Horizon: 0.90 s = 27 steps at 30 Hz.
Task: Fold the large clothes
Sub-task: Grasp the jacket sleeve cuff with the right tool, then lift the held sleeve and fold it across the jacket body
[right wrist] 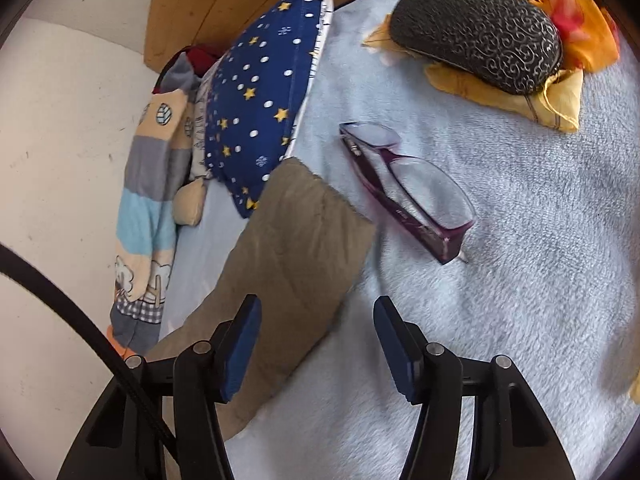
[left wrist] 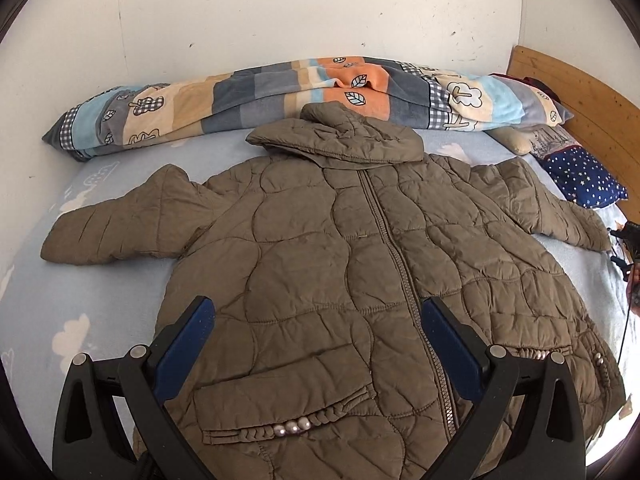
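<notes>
An olive-brown quilted hooded jacket lies flat and face up on the pale blue bed sheet, zipped, with both sleeves spread out. My left gripper hovers over the jacket's lower front near the zipper, its jaws wide open with nothing between them. In the right wrist view, the end of one jacket sleeve lies on the sheet. My right gripper is open just above that sleeve. Its left finger is over the sleeve fabric and its right finger is over bare sheet. The pads are not pressing on anything.
A rolled patchwork quilt lies along the wall behind the hood. A star-print blue pillow sits by the wooden headboard. Purple glasses lie close to the sleeve end, with a dark glasses case on orange cloth beyond.
</notes>
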{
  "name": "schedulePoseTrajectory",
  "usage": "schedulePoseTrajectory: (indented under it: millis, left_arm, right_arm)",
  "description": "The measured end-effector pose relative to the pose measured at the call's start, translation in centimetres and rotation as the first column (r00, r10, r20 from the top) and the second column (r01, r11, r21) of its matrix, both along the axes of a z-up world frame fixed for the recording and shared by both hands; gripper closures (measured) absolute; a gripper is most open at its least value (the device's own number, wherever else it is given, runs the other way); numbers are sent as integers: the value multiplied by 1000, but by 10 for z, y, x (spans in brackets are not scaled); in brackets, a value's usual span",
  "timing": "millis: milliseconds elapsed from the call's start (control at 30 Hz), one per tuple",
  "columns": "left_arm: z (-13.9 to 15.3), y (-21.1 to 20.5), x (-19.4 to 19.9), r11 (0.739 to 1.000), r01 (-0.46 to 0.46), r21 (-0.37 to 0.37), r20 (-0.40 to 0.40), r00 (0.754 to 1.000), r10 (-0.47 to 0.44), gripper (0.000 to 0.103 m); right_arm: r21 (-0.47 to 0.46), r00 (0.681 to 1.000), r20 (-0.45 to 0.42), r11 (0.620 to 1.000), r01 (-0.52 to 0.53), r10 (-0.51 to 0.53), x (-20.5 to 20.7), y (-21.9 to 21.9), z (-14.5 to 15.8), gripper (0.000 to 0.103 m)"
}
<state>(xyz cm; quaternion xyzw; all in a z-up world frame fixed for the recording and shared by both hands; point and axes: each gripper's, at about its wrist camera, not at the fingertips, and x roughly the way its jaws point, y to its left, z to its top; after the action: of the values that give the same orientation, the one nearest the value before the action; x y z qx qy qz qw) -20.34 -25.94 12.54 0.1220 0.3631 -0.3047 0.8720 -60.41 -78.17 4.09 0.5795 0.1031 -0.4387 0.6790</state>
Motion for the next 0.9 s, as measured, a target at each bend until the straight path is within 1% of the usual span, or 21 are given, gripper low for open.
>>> schedulePoseTrajectory:
  millis: [100,167,233,267,300,333,400,500,600,700,800,900]
  left_arm:
    - [-1,-1,1,1000,-4,-2,-5,1000,4,1]
    - [-2,-2,2,1000,6,3,-14,1000,-6,1]
    - [-2,-6,6,1000,12,0,-25,1000,-12,1]
    - [-2,-8,9,1000,10,-5,-30,999,-10,1]
    - [-2,-10,12,1000,9,-14,-37,999,-9,1]
    - [-2,-13,17,1000,14,-26,-52,999,-16,1]
    - [-1,-20,26,999,18,-29,-59,998,-20,1]
    - [-3,-29,34,999,3,-39,-66,998,-6,1]
    - [-7,-36,42,999,-19,-44,-83,996,16,1]
    - [-10,-41,46,998,-37,-44,-86,996,33,1]
    - [-10,-46,48,998,-42,-55,-102,994,36,1]
    - [-8,-48,50,996,-50,-78,-112,993,41,1]
  right_arm:
    - [-15,1000,0,1000,-3,3,2,-8,-7,39]
    - [-10,1000,2,1000,-9,9,6,-13,-14,39]
    - [-12,1000,-2,1000,-3,3,10,-19,-21,41]
    - [-19,1000,-7,1000,-7,7,12,-21,-21,44]
    - [-26,1000,-16,1000,-12,12,14,-23,-20,50]
    - [-36,1000,-19,999,-19,18,17,-25,-19,54]
    - [-53,999,-20,998,-25,24,20,-27,-17,78]
    - [-99,1000,-24,995,-21,19,25,-24,-6,83]
    - [-175,999,-31,984,-29,24,33,-15,27,85]
    - [-270,997,-40,960,-69,60,50,-3,70,87]
    - [-361,993,-18,925,-117,119,70,16,118,88]
    - [-444,980,10,878,-176,201,99,43,166,88]
